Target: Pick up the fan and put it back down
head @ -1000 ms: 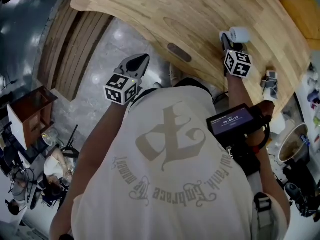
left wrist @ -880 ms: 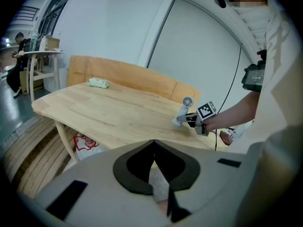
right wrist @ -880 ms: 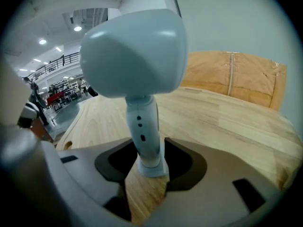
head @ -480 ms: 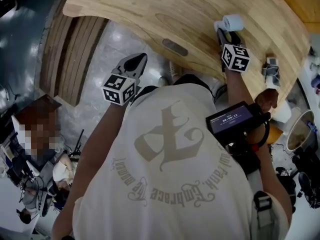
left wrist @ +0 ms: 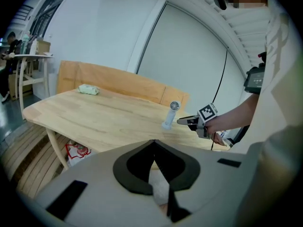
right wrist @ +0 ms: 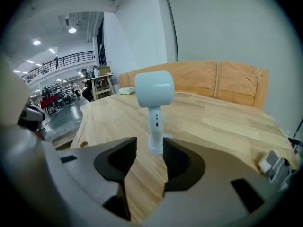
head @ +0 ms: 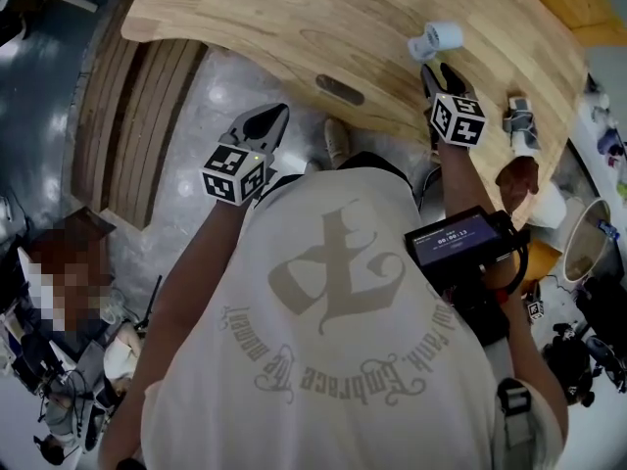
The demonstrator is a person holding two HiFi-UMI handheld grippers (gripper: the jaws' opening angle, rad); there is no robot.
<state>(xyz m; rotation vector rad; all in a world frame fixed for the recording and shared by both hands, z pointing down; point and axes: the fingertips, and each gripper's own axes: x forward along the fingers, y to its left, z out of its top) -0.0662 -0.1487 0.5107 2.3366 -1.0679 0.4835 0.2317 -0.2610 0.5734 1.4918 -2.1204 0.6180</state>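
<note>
Right claw stands with its jaws wide apart, having just been opening, and nothing is between them. Left claw has its jaws closed together, tips meeting, with nothing gripped.

Biggest in sight is the wooden table, made of pale planks with a curved edge and an oval slot cut near that edge. The person's white shirt fills the lower part of the head view. The right claw hangs over the table near its edge and points at the fan. The left claw is held off the table's side, above the grey floor, well apart from the fan. A dark screen sits by the person's right forearm.

The fan, a small white hand fan, stands upright on its base on the table. It is just in front of the right claw's tips and apart from them. Toward the table's right side lies a small grey gadget. At the far end of the table lies a green packet.
</note>
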